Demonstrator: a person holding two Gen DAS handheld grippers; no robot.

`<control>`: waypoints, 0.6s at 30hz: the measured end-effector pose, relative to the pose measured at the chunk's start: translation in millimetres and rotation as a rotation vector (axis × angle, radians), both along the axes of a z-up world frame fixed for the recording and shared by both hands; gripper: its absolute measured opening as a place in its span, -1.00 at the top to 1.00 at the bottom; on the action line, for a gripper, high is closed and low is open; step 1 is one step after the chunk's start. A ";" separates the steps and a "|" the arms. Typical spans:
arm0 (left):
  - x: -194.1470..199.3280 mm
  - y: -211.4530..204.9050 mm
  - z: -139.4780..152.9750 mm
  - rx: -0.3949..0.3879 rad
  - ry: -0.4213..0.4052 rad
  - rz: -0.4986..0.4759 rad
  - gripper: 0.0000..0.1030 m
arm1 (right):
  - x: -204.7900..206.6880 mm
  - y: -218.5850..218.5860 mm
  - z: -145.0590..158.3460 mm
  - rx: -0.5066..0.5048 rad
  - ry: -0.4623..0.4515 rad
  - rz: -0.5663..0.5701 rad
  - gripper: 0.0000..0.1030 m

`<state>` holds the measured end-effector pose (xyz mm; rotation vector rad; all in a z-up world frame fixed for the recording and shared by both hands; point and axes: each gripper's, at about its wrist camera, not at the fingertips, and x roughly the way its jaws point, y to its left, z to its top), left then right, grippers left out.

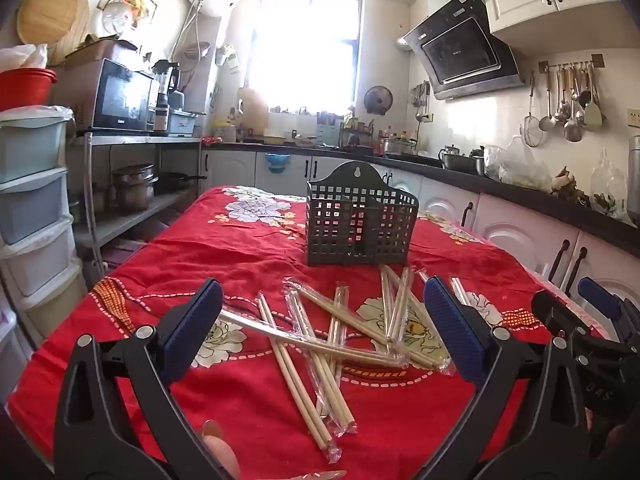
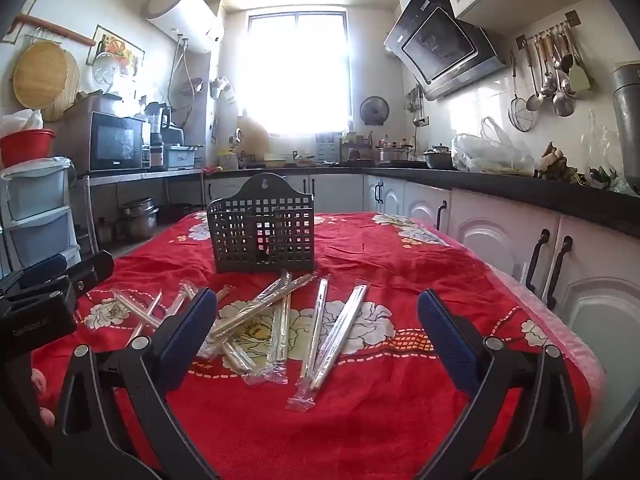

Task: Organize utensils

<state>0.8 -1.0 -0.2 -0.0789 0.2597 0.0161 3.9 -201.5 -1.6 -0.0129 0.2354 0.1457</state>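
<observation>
Several pairs of wooden chopsticks in clear wrappers (image 1: 320,344) (image 2: 280,320) lie scattered and crossed on the red floral tablecloth (image 1: 248,248) (image 2: 380,264). Behind them stands a dark grid utensil holder (image 1: 360,224) (image 2: 262,232), upright and with nothing showing inside. My left gripper (image 1: 320,320) hovers open above the near side of the pile, nothing between its blue pads. My right gripper (image 2: 316,328) is open too, over the right part of the pile, empty. The right gripper's body (image 1: 592,320) shows at the right edge of the left wrist view, the left gripper's body (image 2: 52,284) at the left edge of the right wrist view.
White cabinets under a dark countertop (image 2: 520,196) run close along the table's right side. A metal shelf with pots (image 1: 132,188) and plastic drawers (image 1: 32,200) stand to the left. The tablecloth drops off at the table's right edge (image 2: 560,320).
</observation>
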 end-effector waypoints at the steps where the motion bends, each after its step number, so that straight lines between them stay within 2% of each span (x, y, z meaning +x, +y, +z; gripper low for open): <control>1: -0.1 0.2 0.0 -0.004 -0.002 0.000 -0.80 | -0.1 -0.1 -0.1 0.001 0.000 -0.002 -0.89; 18: 1.1 -0.1 -1.6 -0.019 0.008 0.007 -0.80 | 0.6 0.0 -0.5 0.010 0.000 0.010 -0.88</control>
